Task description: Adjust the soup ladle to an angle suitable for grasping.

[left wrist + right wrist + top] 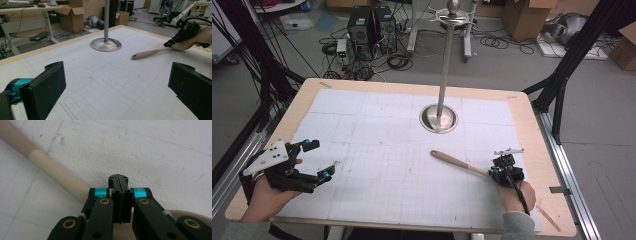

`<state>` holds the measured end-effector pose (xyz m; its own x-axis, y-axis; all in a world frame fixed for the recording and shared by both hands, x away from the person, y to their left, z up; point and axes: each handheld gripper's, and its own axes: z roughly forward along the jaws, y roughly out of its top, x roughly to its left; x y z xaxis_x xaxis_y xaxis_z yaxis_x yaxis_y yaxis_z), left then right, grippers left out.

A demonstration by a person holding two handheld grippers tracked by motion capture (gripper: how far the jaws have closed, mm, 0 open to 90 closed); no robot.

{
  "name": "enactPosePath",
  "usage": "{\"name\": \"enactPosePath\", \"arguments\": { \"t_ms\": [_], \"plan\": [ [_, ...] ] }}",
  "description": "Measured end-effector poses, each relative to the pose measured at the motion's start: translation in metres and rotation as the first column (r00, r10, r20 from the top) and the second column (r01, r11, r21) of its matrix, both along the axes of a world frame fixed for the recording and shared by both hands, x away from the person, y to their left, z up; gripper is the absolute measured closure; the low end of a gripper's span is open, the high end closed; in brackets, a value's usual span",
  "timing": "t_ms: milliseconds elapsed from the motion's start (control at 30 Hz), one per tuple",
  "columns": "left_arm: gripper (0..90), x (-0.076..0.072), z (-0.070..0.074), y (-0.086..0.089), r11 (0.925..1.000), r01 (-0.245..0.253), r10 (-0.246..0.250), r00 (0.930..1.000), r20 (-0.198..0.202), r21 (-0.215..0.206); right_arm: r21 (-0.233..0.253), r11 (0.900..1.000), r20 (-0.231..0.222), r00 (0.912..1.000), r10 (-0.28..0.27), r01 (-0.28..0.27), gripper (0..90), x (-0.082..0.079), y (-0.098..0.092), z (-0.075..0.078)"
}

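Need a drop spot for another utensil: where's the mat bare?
Bare: the mat between the left gripper and the wooden spoon, plus the far-left stretch beside the stand base. Crowded: near right, around the right gripper and spoon.

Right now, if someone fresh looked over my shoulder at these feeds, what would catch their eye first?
Likely the tall metal stand rising from its round base at the far middle of the gridded table. Next, the wooden utensil lying at the near right, its handle pointing toward the stand, with the right gripper shut down over it. At the near left, the left gripper is wide open and holds nothing.
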<state>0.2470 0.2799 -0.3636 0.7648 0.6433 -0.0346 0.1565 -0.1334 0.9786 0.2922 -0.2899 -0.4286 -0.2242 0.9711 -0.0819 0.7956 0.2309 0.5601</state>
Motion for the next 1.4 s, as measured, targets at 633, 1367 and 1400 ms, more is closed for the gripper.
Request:
{"name": "enactPosePath", "arguments": {
  "t_ms": [633,1367,1400],
  "plan": [
    [1.8,0.001,0.0,-0.001,1.0,0.0,0.0,1.0,0.0,-0.005,0.007,0.998,-0.084,0.9949,0.056,-0.055,90.0,-0.011,0.001,0.005],
    [1.8,0.005,0.002,-0.008,0.9998,0.018,-0.018,0.9998,0.006,-0.007,0.026,0.987,-0.195,0.9676,0.161,-0.159,90.0,-0.054,0.019,0.01],
    [1.8,0.005,0.002,-0.008,0.9998,0.019,-0.019,0.9998,0.006,-0.008,0.032,0.986,-0.198,0.9659,0.166,-0.163,90.0,-0.054,0.02,0.01]
  ]
}}
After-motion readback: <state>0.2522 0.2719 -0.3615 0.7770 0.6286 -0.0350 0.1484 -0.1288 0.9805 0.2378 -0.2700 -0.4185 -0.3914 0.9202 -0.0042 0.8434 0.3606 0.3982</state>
